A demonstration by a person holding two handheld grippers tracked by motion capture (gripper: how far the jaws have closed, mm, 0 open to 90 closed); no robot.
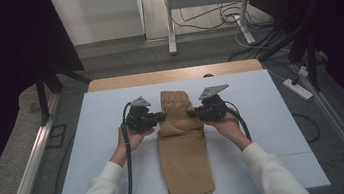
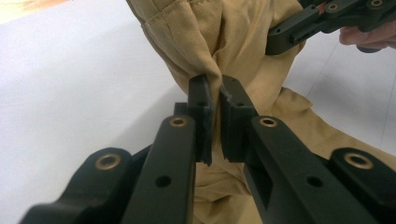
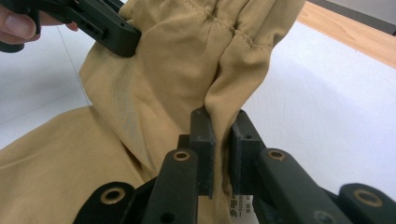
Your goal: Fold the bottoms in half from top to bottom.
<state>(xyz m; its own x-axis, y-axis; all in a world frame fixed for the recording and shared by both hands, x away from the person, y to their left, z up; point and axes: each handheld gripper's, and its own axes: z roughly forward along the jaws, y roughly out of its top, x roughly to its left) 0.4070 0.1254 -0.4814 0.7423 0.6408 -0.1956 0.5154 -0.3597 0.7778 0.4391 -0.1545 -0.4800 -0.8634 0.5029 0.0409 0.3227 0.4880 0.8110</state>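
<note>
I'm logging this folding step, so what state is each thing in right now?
Tan garment: lying lengthwise on the table, far end lifted and bunched between the two grippers.
Left gripper: shut on a fold at the tan garment's edge.
Right gripper: shut on the opposite edge, fabric pinched between its pads.
Table: flat, carrying the tan garment along its middle.

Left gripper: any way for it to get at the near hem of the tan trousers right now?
Probably not as is: the left gripper is shut on the tan trousers near the far end, so it must let go first; the table beside them looks bare.
</note>
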